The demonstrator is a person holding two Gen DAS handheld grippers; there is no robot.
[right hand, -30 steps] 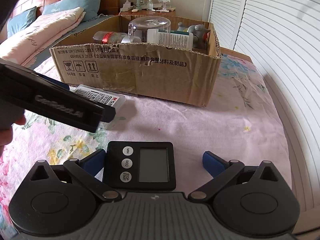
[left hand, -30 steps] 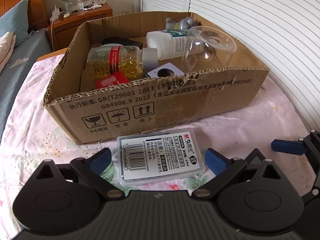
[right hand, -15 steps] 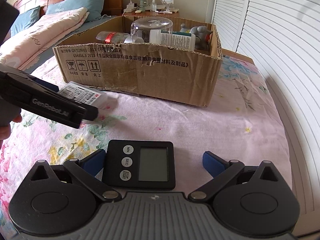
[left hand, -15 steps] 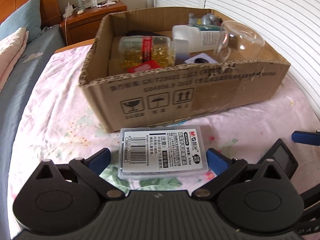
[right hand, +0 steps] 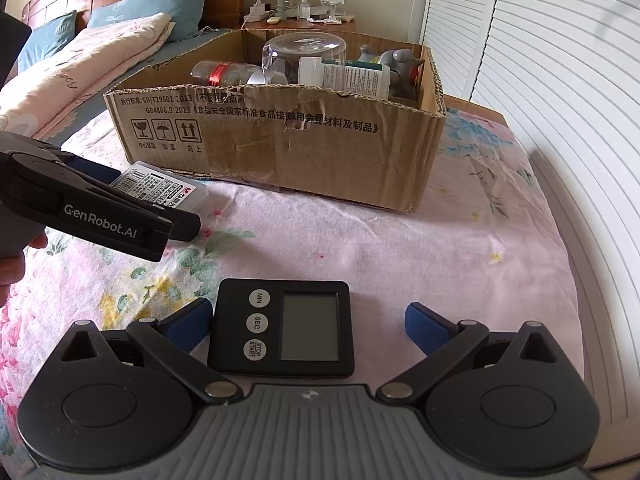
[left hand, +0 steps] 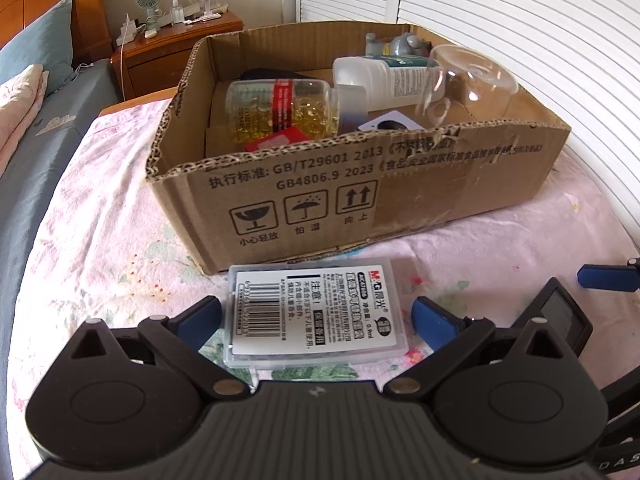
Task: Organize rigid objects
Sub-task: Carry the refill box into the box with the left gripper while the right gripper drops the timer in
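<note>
Since the earlier frames the left gripper (left hand: pixel 316 316) is coming a little closer around the clear plastic case (left hand: pixel 314 314), and the cardboard box (left hand: pixel 360 184) is sitting further to the right in the left wrist view. Both grippers are standing wide open and are holding nothing.

The plastic case is lying flat on the flowered cloth (right hand: pixel 360 240), just beside the front wall of the box, between the blue pads (left hand: pixel 200 320) of the left gripper. The black timer (right hand: pixel 282 330) is lying flat between the pads of the right gripper (right hand: pixel 308 322), well apart from the box.

Both things are thin and are lying on a soft cloth (it is probably giving way under pressure), so in my judgement the pads are risking to slide over the top edges instead of closing on the sides. The left pad of each gripper is nearly touching its object while the right one is apart, so closing may push the object sideways first.

The two grippers are working near each other and may collide when lifting. The box is already holding a pill bottle (left hand: pixel 284 110), a white bottle (left hand: pixel 376 80) and a clear glass dome (left hand: pixel 472 80), which a dropped case may knock.
</note>
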